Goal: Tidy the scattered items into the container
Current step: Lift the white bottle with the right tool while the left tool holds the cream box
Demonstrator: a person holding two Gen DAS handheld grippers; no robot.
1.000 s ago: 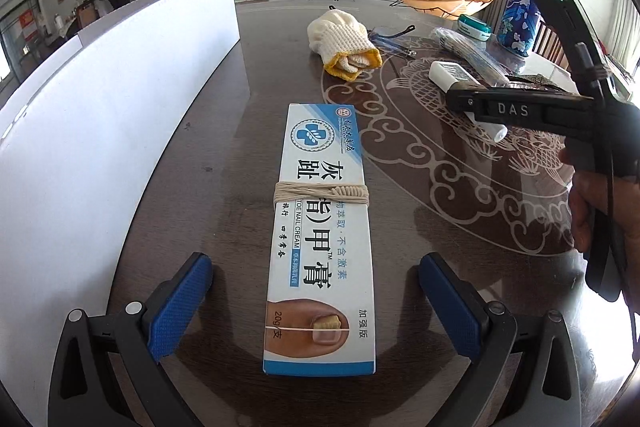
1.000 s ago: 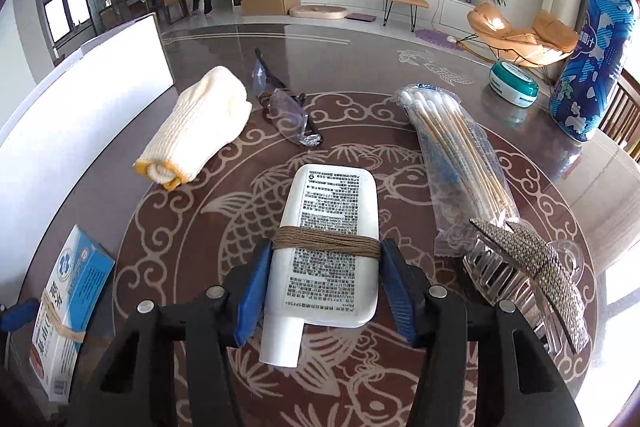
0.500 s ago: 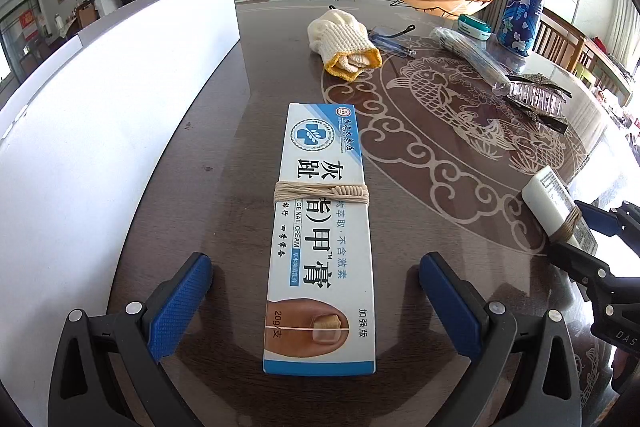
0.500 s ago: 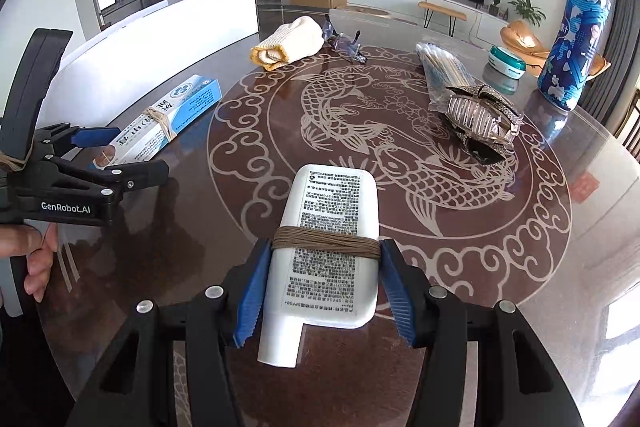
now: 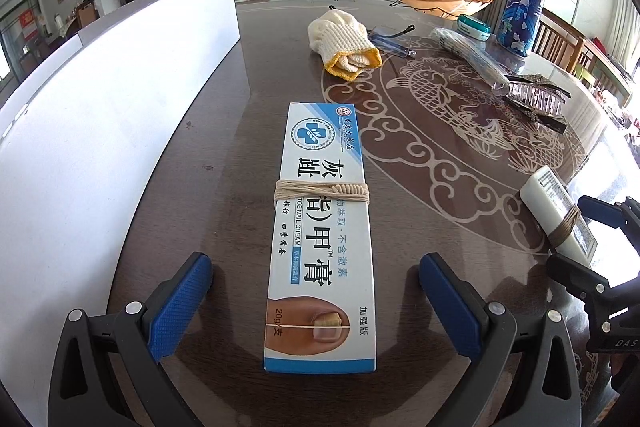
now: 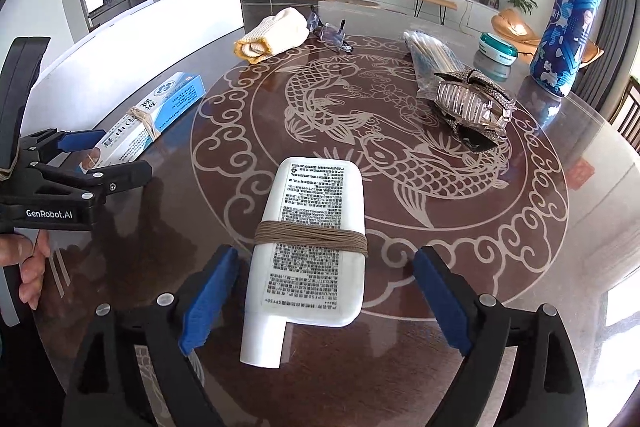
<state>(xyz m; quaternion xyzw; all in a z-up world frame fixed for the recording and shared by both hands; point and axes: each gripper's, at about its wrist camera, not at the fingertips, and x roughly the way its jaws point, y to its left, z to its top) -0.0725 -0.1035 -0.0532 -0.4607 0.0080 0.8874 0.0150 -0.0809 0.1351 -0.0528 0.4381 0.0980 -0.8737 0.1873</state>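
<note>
Scattered items are spread over a dark brown glass-topped table (image 5: 248, 163) patterned with pale fish and scrolls. At the far left a long white rectangular container wall (image 5: 100, 131) is seen standing along the table edge. Beside it, a blue-and-white cardboard toe-nail-cream box (image 5: 320, 239) bound with pale string lies flat between the blue pads of the left gripper (image 5: 316, 303), whose jaws are spread wide and clear of the box on both sides. Beyond the box, a rolled cream knitted glove with a yellow cuff (image 5: 344, 43) lies beside clear safety glasses (image 6: 330, 33). Further right, a clear plastic bag of cotton swabs (image 6: 430, 61) is touched at its near end by a rhinestone-covered hair claw clip (image 6: 474, 103). Behind these, a small teal-and-white round case (image 6: 498, 47) and a tall blue patterned cylinder (image 6: 568, 27) are found. Nearest on the right, a flat white plastic tube with a printed label (image 6: 312, 247), wrapped with brown twine, lies cap-end toward the camera between the fingers of the right gripper (image 6: 320, 303); these are released, though whether the left pad grazes the tube cannot be told.
</note>
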